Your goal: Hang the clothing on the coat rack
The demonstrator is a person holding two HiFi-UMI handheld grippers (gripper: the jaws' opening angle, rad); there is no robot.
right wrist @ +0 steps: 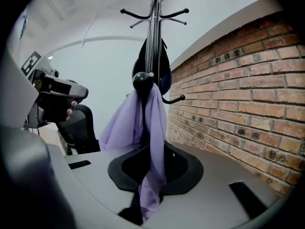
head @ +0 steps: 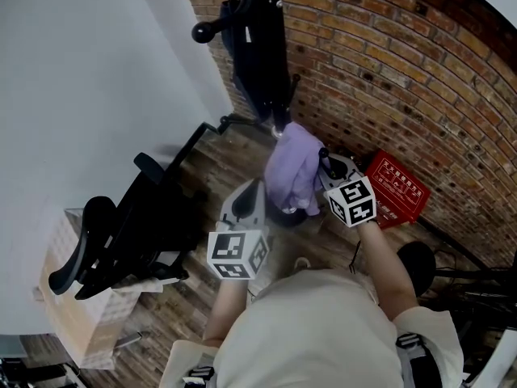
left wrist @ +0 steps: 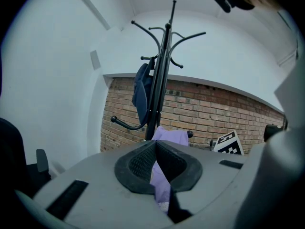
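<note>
The purple cloth (head: 292,168) hangs low on the coat rack (head: 260,51), close to its pole. In the right gripper view the cloth (right wrist: 150,123) is draped over a hook with a round black ball (right wrist: 142,80) on its end. It falls from the hook in long folds.

The right gripper (head: 329,168) is just beside the rack, on the brick wall side. Its fingers (right wrist: 178,168) pinch a strip of the cloth, and the strip runs down through them. The left gripper (head: 246,204) is on the other side of the cloth, a bit farther from the rack. Its fingers (left wrist: 138,163) are pressed together, with a bit of purple cloth (left wrist: 162,185) caught between them lower down.

A dark blue garment (left wrist: 140,94) hangs higher up on the rack, above the purple cloth. The brick wall (head: 388,55) stands right behind the rack. A white wall (head: 97,71) meets it at the corner next to the rack. A red box (head: 396,188) lies on the floor near the foot of the rack, by the bricks. A black chair (head: 121,233) stands well away from the rack, by the white wall, on the wooden floor (head: 218,164).
</note>
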